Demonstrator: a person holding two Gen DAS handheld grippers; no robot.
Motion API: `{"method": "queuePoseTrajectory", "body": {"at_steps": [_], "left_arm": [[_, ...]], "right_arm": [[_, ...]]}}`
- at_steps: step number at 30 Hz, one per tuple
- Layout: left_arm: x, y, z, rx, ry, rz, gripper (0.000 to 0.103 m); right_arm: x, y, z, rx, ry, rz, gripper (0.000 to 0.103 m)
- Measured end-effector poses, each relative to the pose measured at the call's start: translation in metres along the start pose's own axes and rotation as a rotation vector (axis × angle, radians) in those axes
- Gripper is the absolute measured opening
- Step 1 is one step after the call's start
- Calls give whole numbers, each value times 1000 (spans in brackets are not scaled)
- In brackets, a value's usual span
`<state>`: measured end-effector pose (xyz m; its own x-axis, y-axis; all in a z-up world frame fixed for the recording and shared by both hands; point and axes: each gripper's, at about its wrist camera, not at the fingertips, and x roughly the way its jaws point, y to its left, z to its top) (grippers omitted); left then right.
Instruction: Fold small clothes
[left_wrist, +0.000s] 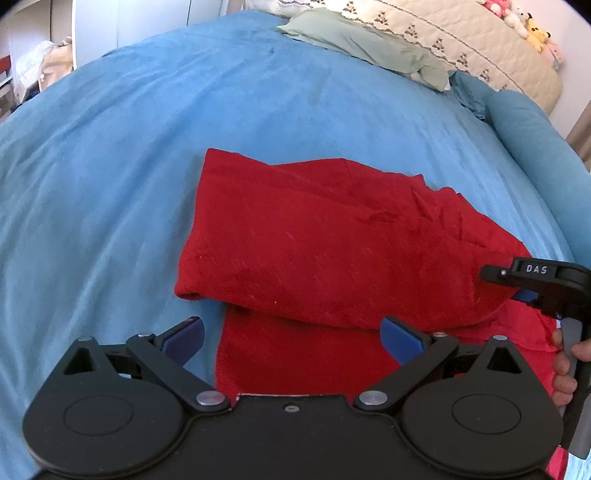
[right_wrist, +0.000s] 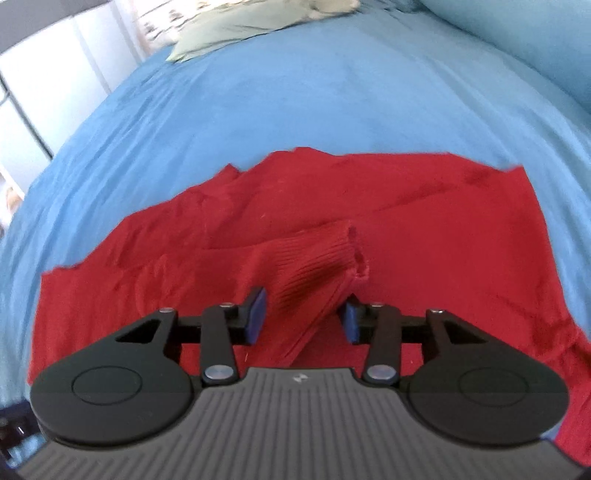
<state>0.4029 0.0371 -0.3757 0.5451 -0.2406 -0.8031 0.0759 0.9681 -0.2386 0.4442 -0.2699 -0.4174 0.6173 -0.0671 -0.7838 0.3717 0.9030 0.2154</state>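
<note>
Red sweater (left_wrist: 314, 236) lies spread on the blue bed cover (left_wrist: 110, 166), partly folded over itself. One ribbed sleeve cuff (right_wrist: 321, 269) lies across the sweater's body, and the right gripper (right_wrist: 304, 314) has its fingers (right_wrist: 256, 315) either side of that sleeve, gap narrow; whether they pinch it, cannot tell. Left gripper (left_wrist: 291, 338) at the sweater's near edge, fingers spread wide, released. Beyond the sweater, a pale green pillow (left_wrist: 369, 44).
</note>
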Motion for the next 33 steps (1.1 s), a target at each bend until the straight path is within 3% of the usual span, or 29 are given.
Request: {"method": "queuePoseTrajectory", "body": {"at_steps": [1,2,3,4,7,13,18,25,31,32,33], "left_arm": [[0,0,0,-1,2,0,103],[0,-1,0,-1,3,0,103],[0,-2,0,-1,5,0,103],[1,-2,0,-1,8,0,103],[1,-3,-1,4,11,-1,103],[1,-7,1,13,19,3,103],[7,-11,2,14,29,-12,103],[19,-22,2,47,35,-16,103],[24,-33,15,83,25,-47,103],[25,-35,18,92,21,-51,103],[27,-39,22,104,16,-52,103]], "right_arm": [[0,-3,0,17,2,5,54],[1,-6,1,29,6,4,43],[-1,-9,-1,30,5,-1,25],[0,-8,0,19,8,-6,21],[-9,-3,6,-18,-17,21,21],[-63,13,47,-76,-150,124,21],[-101,-21,72,-61,-253,72,21],[-72,-82,43,-49,-166,-60,21],[-61,-105,27,-15,-167,-61,22],[-59,-108,24,-7,-162,-83,28],[-56,-111,20,5,-154,-116,45]]}}
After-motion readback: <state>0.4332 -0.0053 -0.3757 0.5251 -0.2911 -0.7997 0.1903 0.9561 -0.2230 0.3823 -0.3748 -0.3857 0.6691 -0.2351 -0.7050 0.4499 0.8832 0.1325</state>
